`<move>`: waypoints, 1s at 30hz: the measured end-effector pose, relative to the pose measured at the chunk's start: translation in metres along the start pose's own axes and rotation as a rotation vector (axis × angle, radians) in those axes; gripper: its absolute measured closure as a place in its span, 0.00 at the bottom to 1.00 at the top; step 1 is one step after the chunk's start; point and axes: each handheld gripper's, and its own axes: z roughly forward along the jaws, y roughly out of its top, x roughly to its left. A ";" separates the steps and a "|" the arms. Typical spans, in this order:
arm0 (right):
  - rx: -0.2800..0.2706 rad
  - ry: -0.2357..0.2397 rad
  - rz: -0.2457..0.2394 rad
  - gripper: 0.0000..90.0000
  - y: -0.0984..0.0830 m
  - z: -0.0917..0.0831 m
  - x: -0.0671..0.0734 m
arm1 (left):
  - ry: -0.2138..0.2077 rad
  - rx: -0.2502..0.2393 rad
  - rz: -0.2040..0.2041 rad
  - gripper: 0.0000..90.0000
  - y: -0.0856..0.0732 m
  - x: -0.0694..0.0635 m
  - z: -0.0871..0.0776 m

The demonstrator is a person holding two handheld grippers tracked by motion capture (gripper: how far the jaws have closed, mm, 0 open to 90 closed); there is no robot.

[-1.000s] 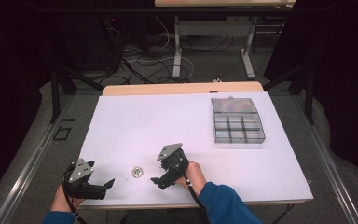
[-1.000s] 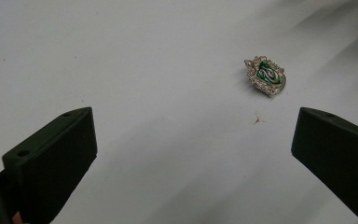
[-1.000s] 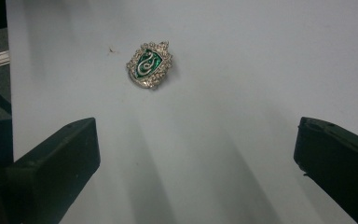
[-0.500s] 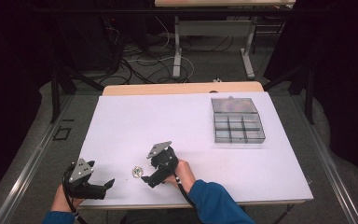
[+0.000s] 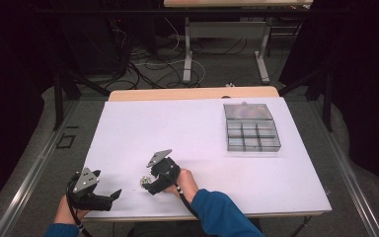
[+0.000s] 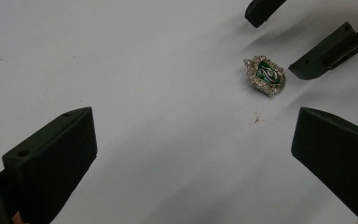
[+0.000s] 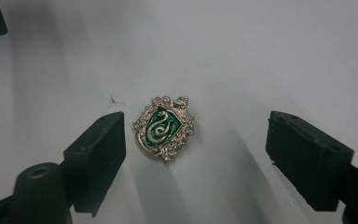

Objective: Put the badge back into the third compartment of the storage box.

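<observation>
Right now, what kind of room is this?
Probably a lab or workshop: a white worktable stands on a grey floor, loose cables lie behind it, and a clear compartment box sits on it.

Bright, even light on the white rectangular worktop in the high view, while the room around it sinks into near-black. That view is soft and slightly grainy, and the far cables are murky. In the right gripper view the small silver-edged green crest badge sits sharp, its metal catching small glints; soft double shadows fan toward the bottom, and the corners fall off to grey. In the left gripper view the near black jaws loom blurred, with faint shadows on the sheet beside them.
</observation>
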 end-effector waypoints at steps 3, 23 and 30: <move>0.004 -0.005 -0.018 0.33 0.002 0.004 0.002 | 0.000 0.000 0.000 0.00 0.000 0.000 0.000; 0.045 0.021 -0.012 0.69 0.010 0.014 0.010 | -0.004 0.009 0.005 0.00 0.001 0.000 0.000; 0.058 0.014 0.019 0.71 0.010 0.012 0.012 | -0.004 0.006 0.003 0.00 0.001 -0.001 0.000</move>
